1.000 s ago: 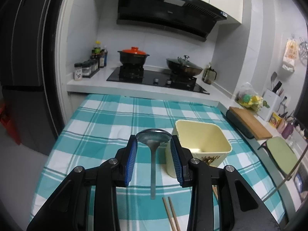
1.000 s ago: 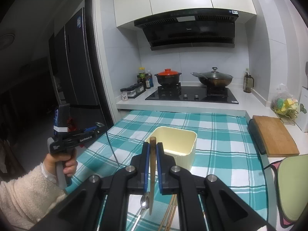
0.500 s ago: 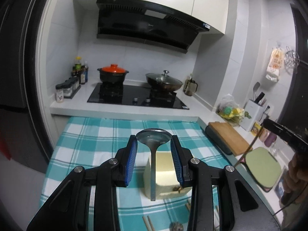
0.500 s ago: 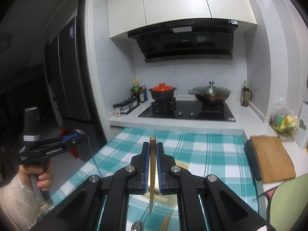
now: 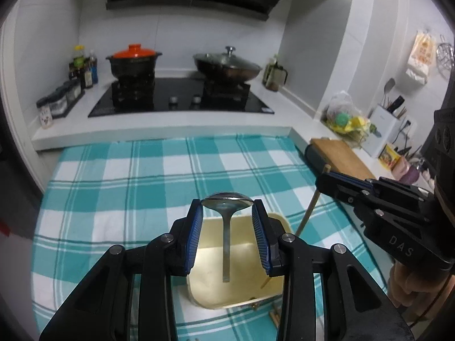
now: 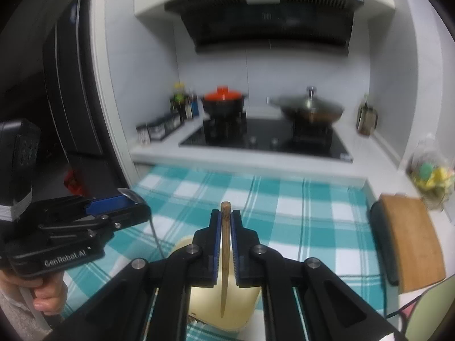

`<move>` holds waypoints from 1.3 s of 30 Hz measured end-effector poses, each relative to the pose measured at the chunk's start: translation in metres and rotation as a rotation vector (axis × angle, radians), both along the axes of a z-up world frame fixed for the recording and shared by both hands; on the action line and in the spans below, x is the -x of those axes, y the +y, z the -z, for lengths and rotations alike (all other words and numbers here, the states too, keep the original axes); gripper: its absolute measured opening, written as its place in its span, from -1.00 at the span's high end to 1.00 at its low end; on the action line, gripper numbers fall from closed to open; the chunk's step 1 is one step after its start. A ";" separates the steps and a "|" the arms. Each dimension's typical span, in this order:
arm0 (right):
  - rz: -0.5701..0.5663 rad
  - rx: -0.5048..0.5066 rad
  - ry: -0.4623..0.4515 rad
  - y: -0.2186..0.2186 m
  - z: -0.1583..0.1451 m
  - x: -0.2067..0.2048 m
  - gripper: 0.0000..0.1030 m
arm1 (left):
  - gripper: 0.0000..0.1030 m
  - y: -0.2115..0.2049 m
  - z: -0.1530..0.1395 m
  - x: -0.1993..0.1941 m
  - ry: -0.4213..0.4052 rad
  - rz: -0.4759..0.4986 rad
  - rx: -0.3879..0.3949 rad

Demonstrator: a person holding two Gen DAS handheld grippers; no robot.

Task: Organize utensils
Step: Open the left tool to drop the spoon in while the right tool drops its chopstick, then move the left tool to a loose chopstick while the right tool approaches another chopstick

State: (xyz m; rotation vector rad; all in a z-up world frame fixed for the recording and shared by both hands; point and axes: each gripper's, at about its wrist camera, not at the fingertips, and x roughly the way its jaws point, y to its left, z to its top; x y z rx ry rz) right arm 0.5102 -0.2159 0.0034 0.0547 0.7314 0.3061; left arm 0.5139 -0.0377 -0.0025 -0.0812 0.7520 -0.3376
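Observation:
My left gripper [image 5: 227,204] is shut on a steel spoon [image 5: 226,227], bowl up between the blue pads, its handle hanging down into the open cream container [image 5: 241,295] on the checked cloth. My right gripper [image 6: 226,216] is shut on a wooden chopstick [image 6: 224,261], held upright over the same container [image 6: 221,309]. In the left wrist view the right gripper [image 5: 324,180] is at the right, its chopstick [image 5: 307,213] slanting down behind the container's far right rim. The left gripper [image 6: 133,201] shows at the left of the right wrist view.
More chopsticks [image 5: 274,316] lie on the teal checked tablecloth [image 5: 128,184] by the container's near right corner. A wooden cutting board [image 5: 341,156] lies on the right counter. The stove with a red-lidded pot [image 5: 133,62] and a wok [image 5: 227,65] is behind the table.
Both grippers have come down and together over the cream container. The spoon's handle now hangs inside it and the chopstick points down at it. Both grips are unchanged.

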 end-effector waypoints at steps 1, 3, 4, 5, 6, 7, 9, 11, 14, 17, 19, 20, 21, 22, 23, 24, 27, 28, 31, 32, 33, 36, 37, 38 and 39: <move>0.009 -0.003 0.032 -0.001 0.012 -0.008 0.86 | 0.31 -0.004 0.010 -0.006 0.020 0.001 -0.013; 0.012 -0.009 0.087 -0.003 0.032 -0.020 0.86 | 0.31 -0.010 0.027 -0.019 0.060 -0.002 -0.036; 0.023 -0.010 0.113 -0.004 0.042 -0.027 0.86 | 0.31 -0.011 0.034 -0.024 0.074 -0.007 -0.041; 0.031 -0.012 0.131 -0.006 0.050 -0.032 0.86 | 0.30 -0.012 0.039 -0.030 0.088 -0.015 -0.046; 0.031 -0.018 0.149 -0.009 0.058 -0.036 0.84 | 0.28 -0.012 0.044 -0.036 0.100 -0.026 -0.051; 0.036 -0.024 0.164 -0.011 0.064 -0.041 0.84 | 0.22 -0.011 0.046 -0.042 0.107 -0.036 -0.051; 0.058 -0.028 0.179 -0.016 0.073 -0.050 0.78 | -0.01 -0.009 0.044 -0.047 0.097 -0.054 -0.055; 0.081 -0.044 0.162 -0.021 0.071 -0.051 0.45 | -0.30 -0.004 0.035 -0.042 0.063 -0.085 -0.070; 0.122 -0.085 0.102 -0.033 0.054 -0.036 0.09 | -0.63 0.009 0.012 -0.017 -0.036 -0.102 -0.100; 0.121 -0.085 0.043 -0.043 0.027 -0.006 0.07 | -0.90 0.022 -0.010 0.025 -0.142 -0.103 -0.153; 0.122 -0.068 -0.004 -0.048 0.007 0.022 -0.09 | -0.93 0.029 -0.017 0.058 -0.183 -0.079 -0.196; 0.123 -0.060 -0.024 -0.051 -0.003 0.036 -0.17 | -0.93 0.033 -0.018 0.077 -0.194 -0.061 -0.224; 0.122 -0.054 -0.041 -0.054 -0.011 0.050 -0.19 | -0.93 0.037 -0.016 0.097 -0.195 -0.043 -0.249; 0.119 -0.041 -0.063 -0.057 -0.021 0.071 -0.19 | -0.93 0.041 -0.013 0.114 -0.193 -0.026 -0.260; 0.118 -0.021 -0.077 -0.059 -0.028 0.089 -0.23 | -0.93 0.046 -0.007 0.135 -0.182 -0.004 -0.266; 0.117 0.000 -0.087 -0.060 -0.033 0.103 -0.27 | -0.93 0.051 0.000 0.154 -0.162 0.013 -0.268; 0.121 0.063 -0.139 -0.060 -0.041 0.167 -0.53 | -0.93 0.062 0.032 0.216 -0.060 0.032 -0.260; 0.125 0.078 -0.152 -0.059 -0.039 0.189 -0.56 | -0.93 0.063 0.042 0.232 -0.022 0.034 -0.262; 0.147 0.124 -0.159 -0.050 -0.016 0.249 -0.56 | -0.94 0.065 0.069 0.283 0.042 -0.001 -0.233; 0.160 0.130 -0.157 -0.045 -0.005 0.270 -0.56 | -0.96 0.064 0.075 0.300 0.031 -0.028 -0.222; 0.173 0.128 -0.152 -0.042 0.005 0.286 -0.56 | -0.99 0.063 0.079 0.314 0.023 -0.054 -0.210; 0.209 0.097 -0.117 -0.031 0.045 0.336 -0.56 | -0.99 0.058 0.087 0.346 0.025 -0.118 -0.172; 0.224 0.098 -0.100 -0.026 0.059 0.350 -0.56 | -0.99 0.057 0.087 0.354 0.017 -0.130 -0.160; 0.230 0.103 -0.085 -0.025 0.069 0.362 -0.56 | -0.99 0.056 0.088 0.362 0.008 -0.146 -0.158; 0.223 0.107 -0.065 -0.021 0.079 0.371 -0.56 | -0.99 0.055 0.088 0.366 0.006 -0.153 -0.158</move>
